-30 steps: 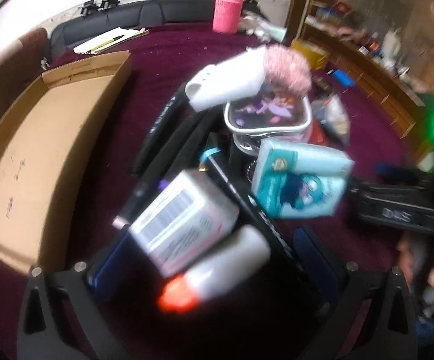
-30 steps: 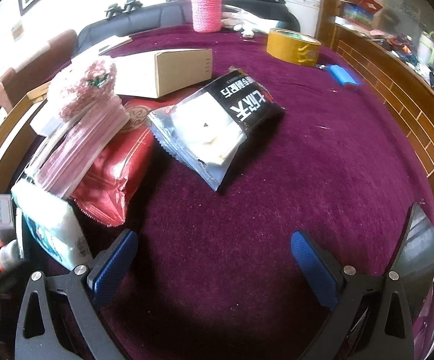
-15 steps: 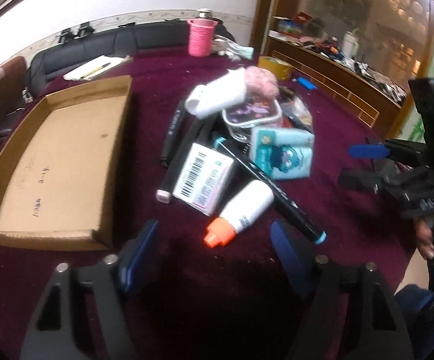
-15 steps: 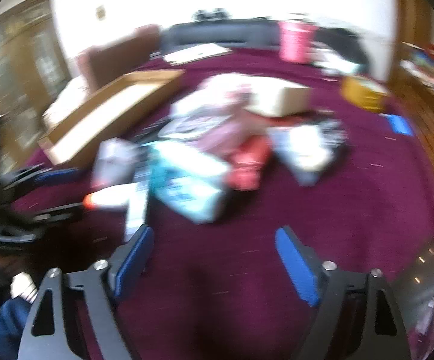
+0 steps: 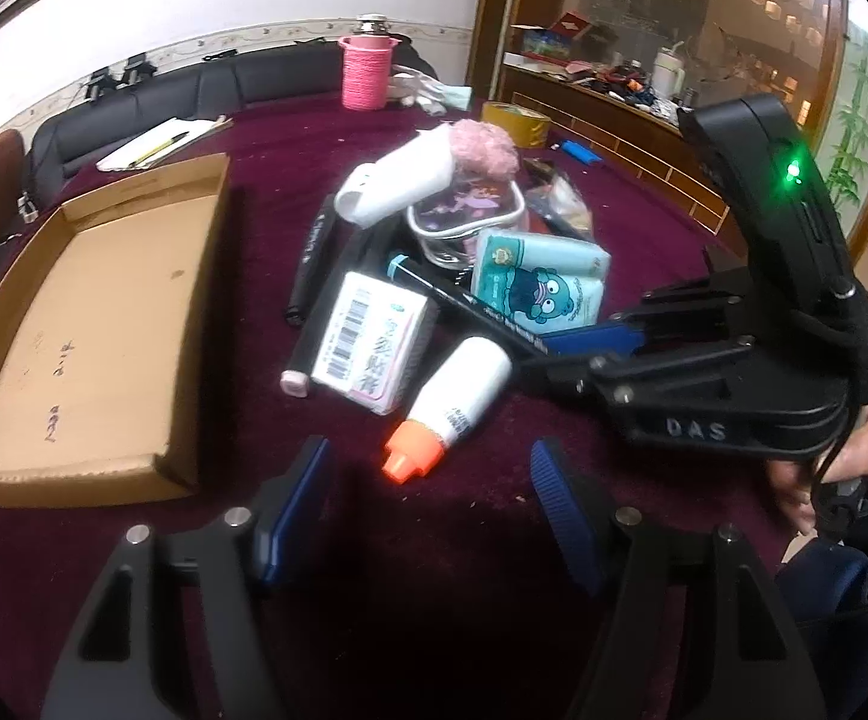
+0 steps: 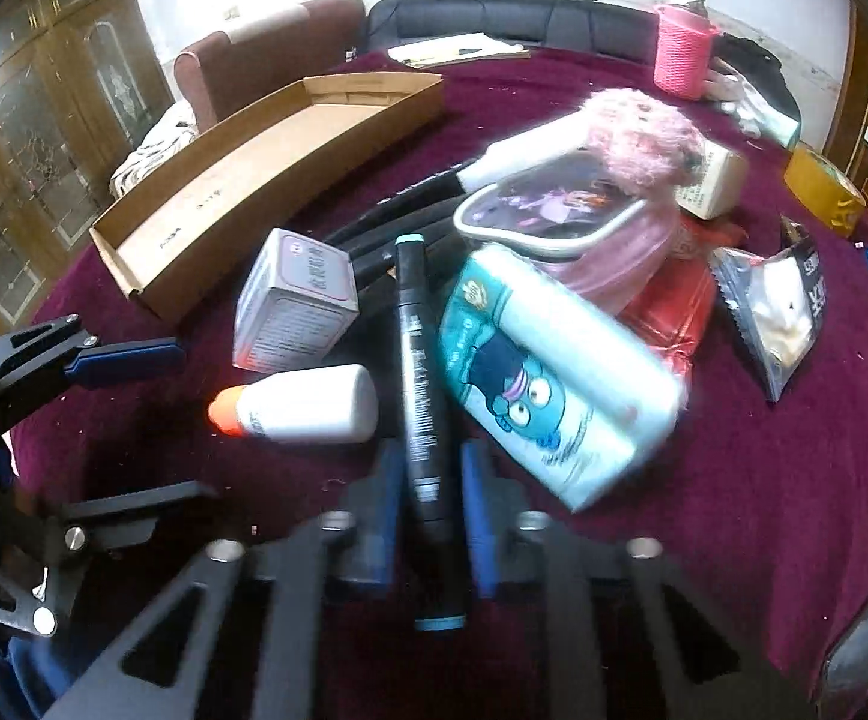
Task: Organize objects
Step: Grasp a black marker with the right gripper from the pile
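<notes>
In your left wrist view, your left gripper (image 5: 428, 498) hangs low at 6 o'clock with its jaws wide apart and nothing between them; the white glue bottle (image 5: 455, 402) lies just ahead, orange cap toward you. The cardboard tray (image 5: 188, 324) sits at 9 o'clock, bare inside. The pile is at 12 o'clock: a barcoded box (image 5: 371, 351), a teal tissue pack (image 5: 539, 285), and the black marker (image 5: 464, 306) running diagonally toward 3 o'clock, where your right gripper (image 5: 560, 354) reaches in beside its near end. In your right wrist view, that right gripper (image 6: 431, 498) has its jaws drawn close on either side of the marker (image 6: 419, 396), near its lower end, the barrel pointing to 12 o'clock; whether the pads actually touch it is hard to tell. The marker looks light, rigid and smooth, so it may pivot or slip when held so far from its middle. It rests against the tissue pack (image 6: 554, 372), which looks soft and may shift as you lift. The tray (image 6: 266, 180) waits at 10 o'clock.
</notes>
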